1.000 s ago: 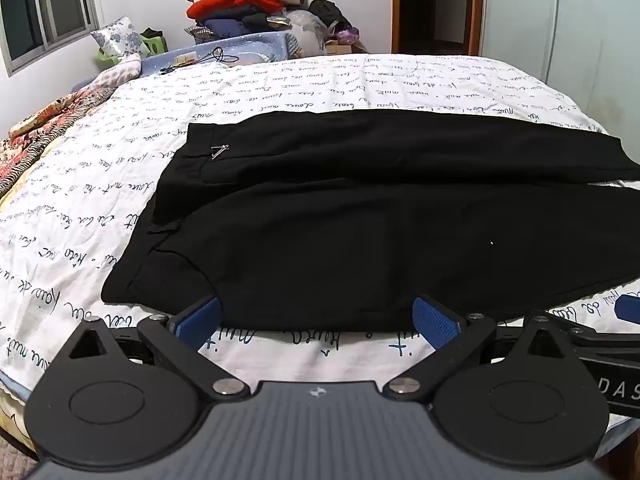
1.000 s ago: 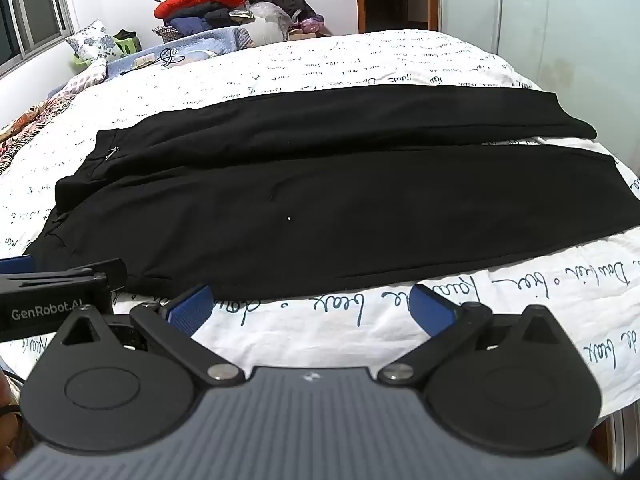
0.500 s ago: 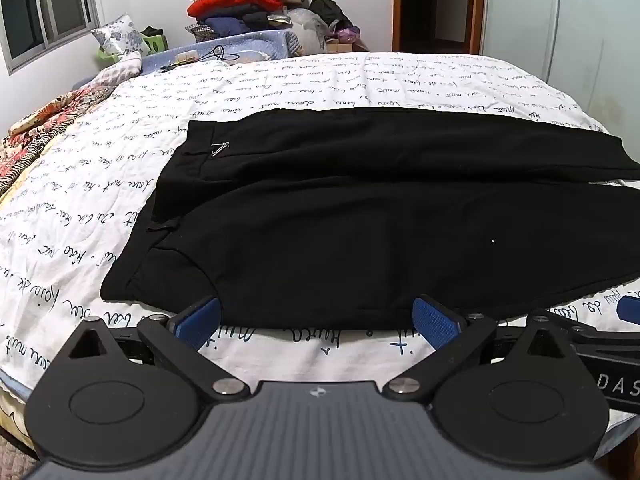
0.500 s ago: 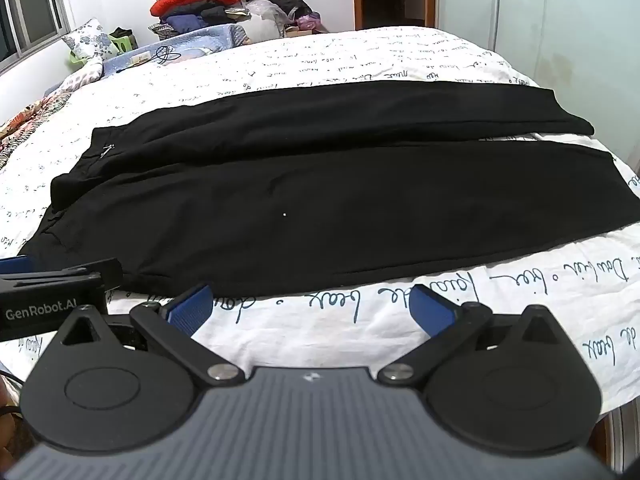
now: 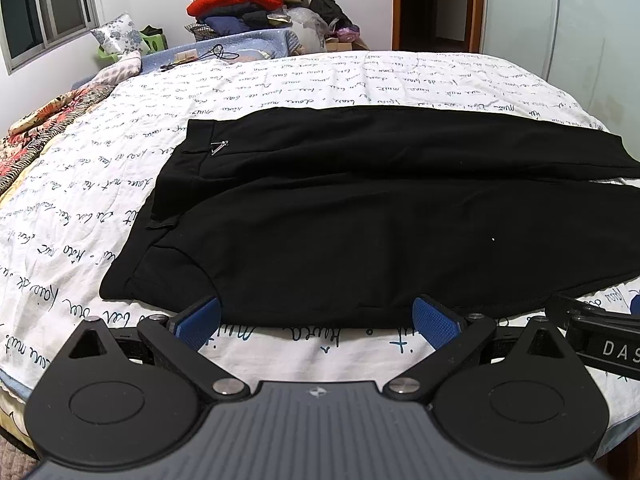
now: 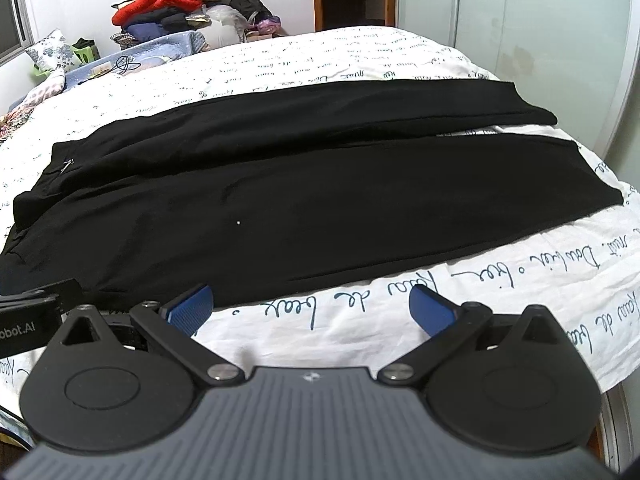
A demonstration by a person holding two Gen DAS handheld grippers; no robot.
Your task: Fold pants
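Note:
Black pants point(image 5: 360, 216) lie flat across the bed, waistband to the left, both legs running right; they also show in the right wrist view point(image 6: 304, 184). A small metal clip point(image 5: 219, 147) sits near the waistband. My left gripper point(image 5: 316, 316) is open and empty, its blue pads just above the near edge of the pants by the hip. My right gripper point(image 6: 312, 306) is open and empty, hovering over the near edge of the front leg and the sheet. The right gripper's body shows at the right edge of the left wrist view point(image 5: 600, 344).
The bed has a white sheet with blue handwriting print point(image 5: 280, 88). A pile of clothes point(image 5: 240, 4) and a blue basket stand beyond the far side. Patterned bedding point(image 5: 36, 136) lies at the left. A doorway point(image 5: 436, 4) and wardrobe are at the back right.
The right gripper has shifted rightward and slightly closer along the front leg. The left gripper has barely moved. The pants lie as before.

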